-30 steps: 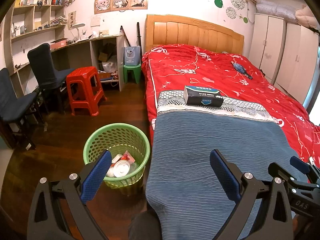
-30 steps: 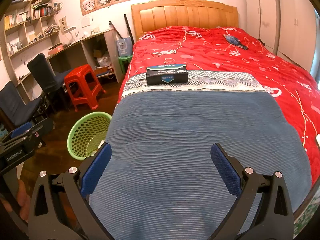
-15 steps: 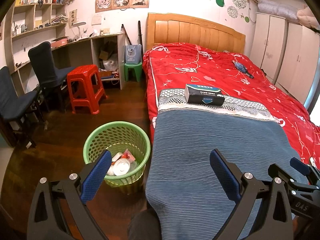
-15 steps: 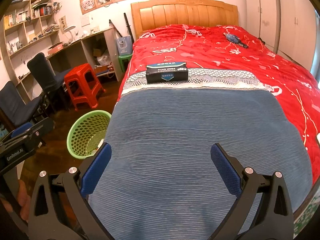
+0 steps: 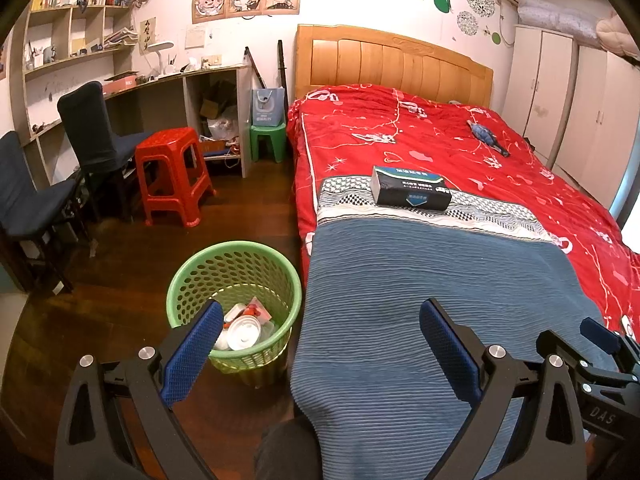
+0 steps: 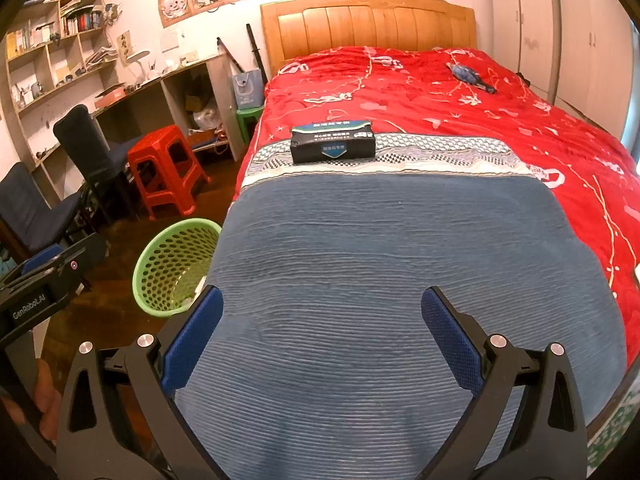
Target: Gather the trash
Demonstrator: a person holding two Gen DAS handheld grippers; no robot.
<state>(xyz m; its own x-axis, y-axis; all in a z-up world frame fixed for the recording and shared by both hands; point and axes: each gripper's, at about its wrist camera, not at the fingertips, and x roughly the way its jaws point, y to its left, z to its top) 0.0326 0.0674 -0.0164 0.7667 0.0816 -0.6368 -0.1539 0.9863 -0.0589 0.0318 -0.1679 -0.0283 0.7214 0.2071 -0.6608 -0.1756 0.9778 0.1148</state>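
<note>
A green mesh wastebasket [image 5: 234, 276] stands on the wooden floor beside the bed; it also shows in the right wrist view [image 6: 168, 264]. It holds white cups and wrappers [image 5: 244, 326]. My left gripper [image 5: 320, 344] is open and empty, above the bed's left edge, its left finger over the basket. My right gripper [image 6: 322, 328] is open and empty above the blue blanket [image 6: 392, 264]. A dark tissue pack [image 5: 410, 188] lies on the bed, also seen in the right wrist view [image 6: 334, 142]. A small blue object [image 6: 466, 74] lies on the red cover far back.
A red stool [image 5: 174, 174] and two dark chairs [image 5: 94, 132] stand left of the basket. A small green stool [image 5: 268, 140] sits by the desk [image 5: 168, 84]. White wardrobes [image 5: 576, 100] line the right wall. The other gripper [image 6: 44, 284] shows at the left in the right wrist view.
Both views have shifted only slightly; the basket and bed sit a little lower or closer in frame. Both grippers stay open and empty.
</note>
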